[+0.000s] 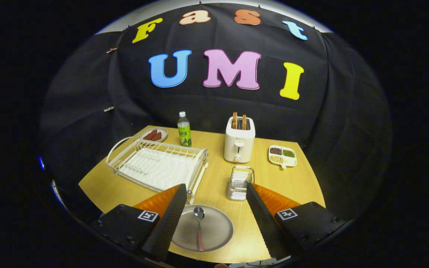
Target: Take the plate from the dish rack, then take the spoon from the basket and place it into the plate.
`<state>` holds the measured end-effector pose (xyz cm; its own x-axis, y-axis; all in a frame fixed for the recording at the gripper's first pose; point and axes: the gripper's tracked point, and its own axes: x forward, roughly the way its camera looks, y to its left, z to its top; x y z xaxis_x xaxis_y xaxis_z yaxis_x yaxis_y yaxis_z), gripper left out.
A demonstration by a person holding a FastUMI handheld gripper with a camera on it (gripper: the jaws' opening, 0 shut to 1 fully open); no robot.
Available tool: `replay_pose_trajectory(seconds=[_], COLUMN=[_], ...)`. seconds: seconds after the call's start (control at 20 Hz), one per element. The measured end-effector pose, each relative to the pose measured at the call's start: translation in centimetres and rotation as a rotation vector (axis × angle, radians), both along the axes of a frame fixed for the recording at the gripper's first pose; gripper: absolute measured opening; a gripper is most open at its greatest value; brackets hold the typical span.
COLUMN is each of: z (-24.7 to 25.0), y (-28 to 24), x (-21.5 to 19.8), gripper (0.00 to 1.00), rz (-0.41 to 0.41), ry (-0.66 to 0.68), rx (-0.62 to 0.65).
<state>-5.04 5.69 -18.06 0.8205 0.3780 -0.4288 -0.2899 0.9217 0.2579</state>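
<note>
Black cloth walls close in a wooden surface (292,182) carrying kitchen things. Near the viewer, the hand-held gripper (214,193) hangs released, fingers spread wide and holding nothing. Between the fingers lies the plate (214,232), flat on the surface, with the spoon (199,227) resting in it, bowl pointing far, handle near. Just beyond the right finger stands the wire basket (240,182). Far left of it sits the white dish rack (158,163). Behind the rack are a green bottle (184,130) and a small dish of sausages (154,134). A white toaster (239,140) holding toast stands far centre, and a divided snack tray (282,155) lies to its right.
</note>
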Motion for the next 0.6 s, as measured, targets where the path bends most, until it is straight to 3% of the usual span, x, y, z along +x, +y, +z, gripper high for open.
replay_pose_trajectory(seconds=[0.3, 0.6], z=[7.8, 11.6], y=[-2.9, -3.1], x=[2.3, 2.8], gripper=[0.97, 0.99], rz=[-0.050, -0.087], ry=[-0.164, -0.239], rx=[-0.001, 0.015])
